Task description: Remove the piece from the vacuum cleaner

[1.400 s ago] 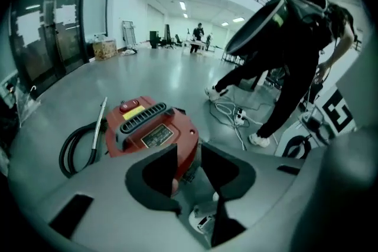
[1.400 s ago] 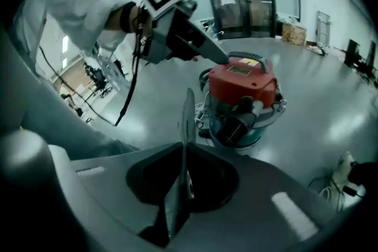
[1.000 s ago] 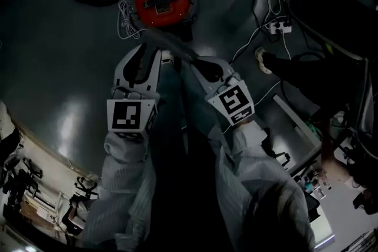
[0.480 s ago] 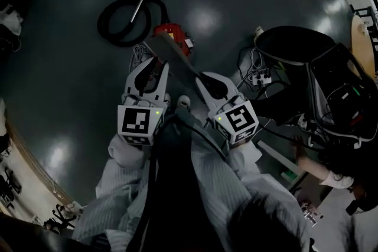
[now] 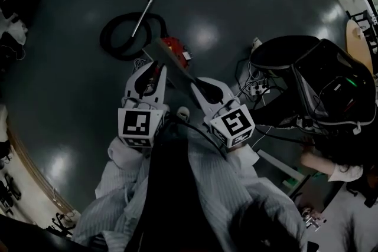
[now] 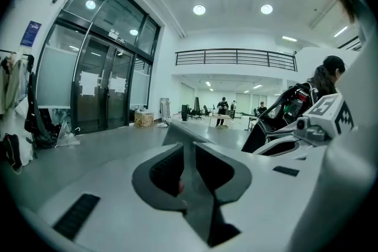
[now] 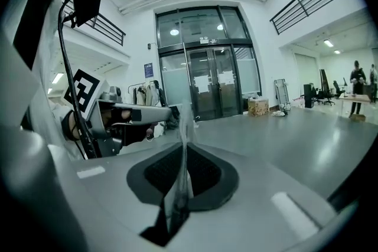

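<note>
**1. Piece [image 5: 172, 59].** Flat grey panel, held in both of your claws above the floor. Its long axis runs from near right to far left, and its far end is over the red vacuum cleaner [image 5: 175, 43]. Judged lifted clear of it.

**2. Left claw [image 5: 152, 74].** The jaws have just been closing. The pads now press the panel, which stands edge-on between them. It grips farther along the panel and is the nearer claw to the cleaner.

**3. Right claw [image 5: 202, 90].** Clamped on the panel's thin near end.

**4. Hose [image 5: 115, 38].** Black coil on the floor, far left of the cleaner.

**5. Views.** Only the head view shows you the cleaner and hose. Only the 2 gripper views show the pads meeting the panel, with the hall beyond them.
</note>
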Tool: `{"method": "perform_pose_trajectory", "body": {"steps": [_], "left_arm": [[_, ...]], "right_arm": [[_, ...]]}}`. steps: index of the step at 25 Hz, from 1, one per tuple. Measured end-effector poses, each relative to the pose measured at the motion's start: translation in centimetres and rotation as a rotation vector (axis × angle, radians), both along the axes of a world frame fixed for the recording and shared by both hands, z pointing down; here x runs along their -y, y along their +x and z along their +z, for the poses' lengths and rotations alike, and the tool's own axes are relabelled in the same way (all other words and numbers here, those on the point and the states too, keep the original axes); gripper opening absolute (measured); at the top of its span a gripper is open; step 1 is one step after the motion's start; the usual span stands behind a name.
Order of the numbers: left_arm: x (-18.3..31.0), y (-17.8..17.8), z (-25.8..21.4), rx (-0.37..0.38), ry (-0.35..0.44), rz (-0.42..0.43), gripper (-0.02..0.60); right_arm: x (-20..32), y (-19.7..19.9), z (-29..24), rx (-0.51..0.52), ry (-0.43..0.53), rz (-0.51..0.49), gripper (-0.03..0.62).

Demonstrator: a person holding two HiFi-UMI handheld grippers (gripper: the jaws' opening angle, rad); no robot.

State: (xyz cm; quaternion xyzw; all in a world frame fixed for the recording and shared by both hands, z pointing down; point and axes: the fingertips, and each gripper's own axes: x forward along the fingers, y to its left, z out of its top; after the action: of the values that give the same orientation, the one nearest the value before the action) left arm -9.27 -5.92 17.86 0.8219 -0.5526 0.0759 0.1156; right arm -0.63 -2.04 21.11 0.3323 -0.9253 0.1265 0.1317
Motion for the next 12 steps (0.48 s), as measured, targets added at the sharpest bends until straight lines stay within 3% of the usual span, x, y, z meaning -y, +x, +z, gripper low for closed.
{"method": "perform_pose_trajectory", "body": {"steps": [12], "left_arm": [[0.5, 1.0, -2.9, 0.01, 0.029, 0.026, 0.066]], "right_arm": [[0.7, 0.2, -3.4, -0.01, 0.029, 0.003, 0.023]]}}
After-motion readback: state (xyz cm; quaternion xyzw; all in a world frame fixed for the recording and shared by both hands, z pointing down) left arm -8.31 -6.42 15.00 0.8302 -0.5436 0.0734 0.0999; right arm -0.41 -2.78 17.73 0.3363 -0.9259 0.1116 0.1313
